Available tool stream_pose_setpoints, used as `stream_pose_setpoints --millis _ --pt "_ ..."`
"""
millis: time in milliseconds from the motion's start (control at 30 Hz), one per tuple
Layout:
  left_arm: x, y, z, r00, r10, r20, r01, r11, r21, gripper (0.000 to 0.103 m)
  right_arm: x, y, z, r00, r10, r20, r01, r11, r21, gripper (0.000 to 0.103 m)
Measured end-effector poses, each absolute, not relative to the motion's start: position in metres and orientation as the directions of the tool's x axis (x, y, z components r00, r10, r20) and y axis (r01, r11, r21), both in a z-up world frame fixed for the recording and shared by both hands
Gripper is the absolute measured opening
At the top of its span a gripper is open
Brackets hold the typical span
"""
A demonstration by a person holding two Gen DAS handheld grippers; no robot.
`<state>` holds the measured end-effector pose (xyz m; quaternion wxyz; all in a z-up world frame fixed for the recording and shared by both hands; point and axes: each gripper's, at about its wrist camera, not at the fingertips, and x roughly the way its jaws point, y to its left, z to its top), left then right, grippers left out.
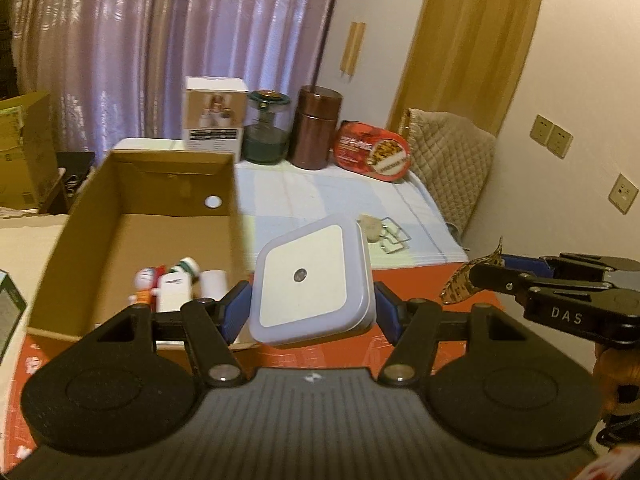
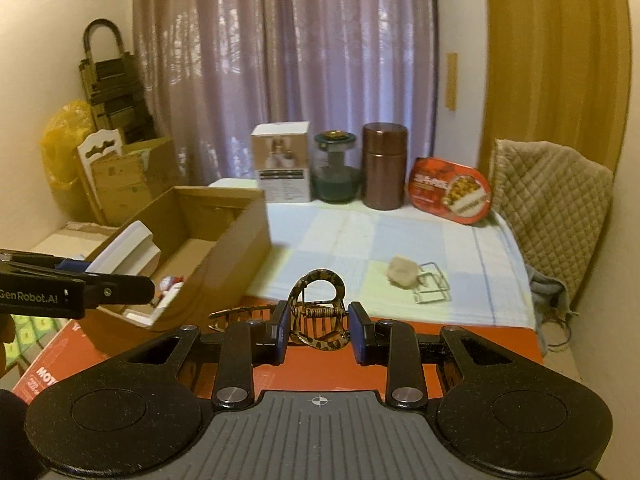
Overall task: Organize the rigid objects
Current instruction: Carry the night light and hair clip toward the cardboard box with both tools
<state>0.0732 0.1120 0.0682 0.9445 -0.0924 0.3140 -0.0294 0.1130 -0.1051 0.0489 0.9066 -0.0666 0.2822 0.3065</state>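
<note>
White night light (image 1: 310, 280) pinched by the left gripper (image 1: 310, 312) nears the cardboard box (image 1: 80, 240); right gripper (image 2: 318, 334) clamps a tortoiseshell hair claw (image 2: 318, 312), whose spring could slip loose mid-carry.

Left gripper (image 1: 312, 312) clamps a square white night light (image 1: 310, 280), held just right of the open cardboard box (image 1: 80, 240). Small bottles and a figurine (image 1: 144, 282) lie inside. Right gripper (image 1: 486, 270) pinches a tortoiseshell hair clip (image 1: 460, 280).
</note>
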Motion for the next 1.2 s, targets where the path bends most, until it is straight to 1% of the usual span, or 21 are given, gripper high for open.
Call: stream_pose_setpoints --millis 400,667,933,1200 --pt "0.053 0.19 0.078 0.804 0.009 -0.595 -0.101 0.987 -0.122 0.06 0.108 -0.038 0.053 0.593 0.588 -0.55 -0.686 0.726 0.038 0.027" --pt "0.065 0.235 0.082 0.789 0.063 -0.611 -0.137 0.988 -0.075 0.06 0.121 0.008 0.057 0.556 0.623 -0.551 -0.738 0.675 0.018 0.027" --pt "0.094 0.26 0.074 0.769 0.08 -0.634 -0.146 0.988 -0.053 0.06 0.141 0.053 0.049 0.523 0.638 -0.565 -0.779 0.627 -0.013 0.027" --pt "0.132 0.268 0.058 0.748 0.081 -0.658 -0.114 0.993 -0.008 0.06 0.17 0.095 0.033 0.511 0.628 -0.587 -0.811 0.578 -0.087 0.027"
